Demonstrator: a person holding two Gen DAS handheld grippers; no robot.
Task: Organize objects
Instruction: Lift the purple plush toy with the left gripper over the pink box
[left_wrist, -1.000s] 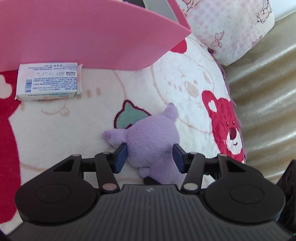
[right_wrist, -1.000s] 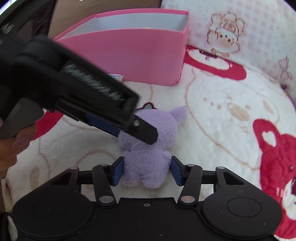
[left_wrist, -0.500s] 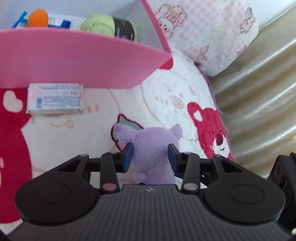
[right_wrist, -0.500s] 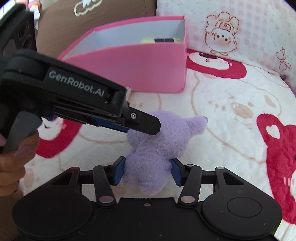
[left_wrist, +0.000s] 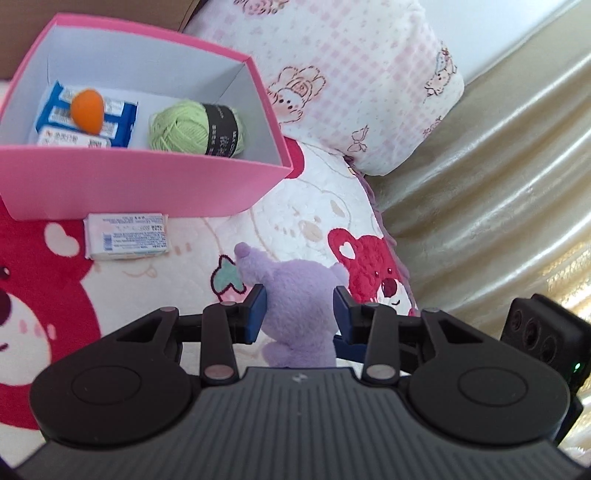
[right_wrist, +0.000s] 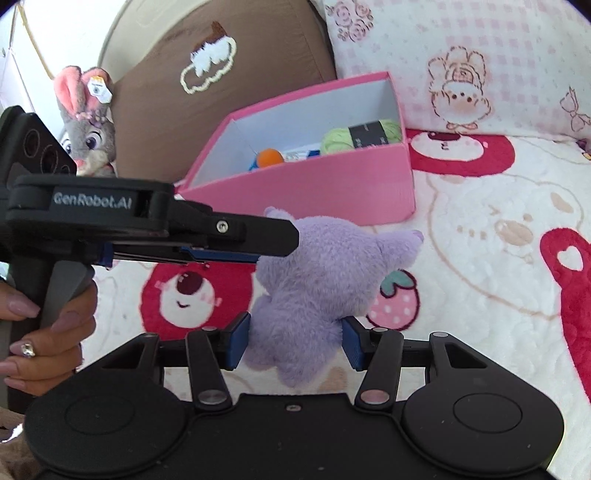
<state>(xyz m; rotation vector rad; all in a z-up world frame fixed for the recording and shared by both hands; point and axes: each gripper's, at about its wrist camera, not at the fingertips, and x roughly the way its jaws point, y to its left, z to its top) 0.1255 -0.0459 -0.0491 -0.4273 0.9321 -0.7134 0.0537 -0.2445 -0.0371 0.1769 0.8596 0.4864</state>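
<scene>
- Lifted the purple plush (left_wrist: 299, 295) off the blanket (left_wrist: 314, 206) a second ago it was lying flat in front of the pink box (left_wrist: 147, 188); now hanging in the air, nearer the box's front wall and to the right of its near corner.
- Left tongs (left_wrist: 299, 314) closing in on the plush's upper body, noticeably narrower than a second back, pads already dug into the fur on both sides.
- Right tongs (right_wrist: 296, 345) pinching the plush lower down, same width as before, no slack showing.
- Gained enough height to see straight into the box – green yarn (left_wrist: 195, 127), an orange ball (left_wrist: 86, 110) and blue packets (left_wrist: 122, 122) inside, none of which showed from the left wrist a second ago.
- Left the white packet (left_wrist: 127, 236) where it was, flat on the blanket just in front of the box wall.
- Means the pickup is basically done – next up, probably carrying the plush over the rim and dropping it in the free spot by the yarn.
- Worth watching: two grips on one squishy toy, so letting go unevenly could flop it onto the rim.
</scene>
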